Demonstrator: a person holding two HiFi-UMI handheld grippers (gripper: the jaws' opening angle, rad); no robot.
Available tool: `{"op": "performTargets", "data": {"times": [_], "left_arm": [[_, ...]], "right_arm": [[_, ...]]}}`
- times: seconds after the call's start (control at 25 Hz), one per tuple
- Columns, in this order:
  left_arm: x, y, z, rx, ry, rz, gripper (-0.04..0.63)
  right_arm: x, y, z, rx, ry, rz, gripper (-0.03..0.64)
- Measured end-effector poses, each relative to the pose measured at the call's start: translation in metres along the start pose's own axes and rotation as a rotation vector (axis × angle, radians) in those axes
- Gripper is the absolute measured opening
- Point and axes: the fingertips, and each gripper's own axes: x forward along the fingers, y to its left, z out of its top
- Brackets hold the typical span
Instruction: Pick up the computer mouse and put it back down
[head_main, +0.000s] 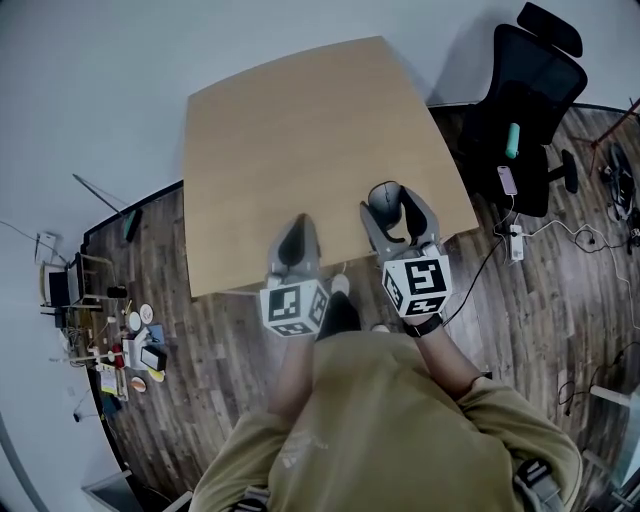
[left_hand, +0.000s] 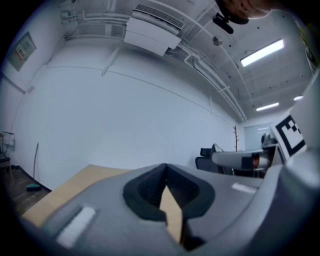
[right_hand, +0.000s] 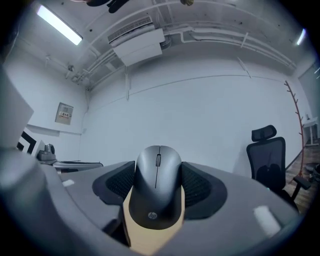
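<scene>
A dark grey computer mouse (right_hand: 156, 187) sits between the pads of my right gripper (right_hand: 156, 186), which is shut on its two sides and holds it level in the air, above the wooden table (right_hand: 150, 239). In the head view the same mouse (head_main: 385, 200) shows at the tip of the right gripper (head_main: 398, 212), over the table's near right part. My left gripper (head_main: 296, 243) hovers beside it to the left, above the table's near edge. In the left gripper view its jaws (left_hand: 166, 194) meet at the tips with nothing between them.
The table (head_main: 310, 130) is a bare wooden top against a white wall. A black office chair (head_main: 525, 100) stands to its right, with cables and a power strip (head_main: 516, 243) on the dark plank floor. Small clutter (head_main: 130, 350) lies on the floor at the left.
</scene>
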Motion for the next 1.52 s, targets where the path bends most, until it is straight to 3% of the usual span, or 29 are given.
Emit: {"op": "performTargets", "data": {"times": [0.16, 0.32, 0.48, 0.96, 1.24, 1.52], "left_arm": [[-0.028, 0.005, 0.0, 0.055, 0.024, 0.083, -0.005], [-0.058, 0.028, 0.002, 0.013, -0.024, 0.126, -0.003], [-0.069, 0.062, -0.001, -0.017, -0.021, 0.175, -0.002], [-0.075, 0.232, 0.006, -0.086, -0.02, 0.279, -0.002], [-0.057, 0.312, -0.005, -0.125, 0.021, 0.234, -0.002], [-0.032, 0.357, -0.041, -0.203, 0.101, 0.173, -0.002]], "right_arm": [[-0.015, 0.02, 0.012, -0.005, -0.03, 0.047, 0.296], [-0.015, 0.06, 0.007, -0.006, -0.01, 0.132, 0.296], [0.009, 0.093, 0.001, -0.004, 0.011, 0.196, 0.296], [0.139, 0.216, -0.036, -0.017, 0.124, 0.317, 0.296], [0.21, 0.258, -0.086, 0.01, 0.239, 0.266, 0.296], [0.254, 0.265, -0.158, 0.071, 0.41, 0.167, 0.296]]}}
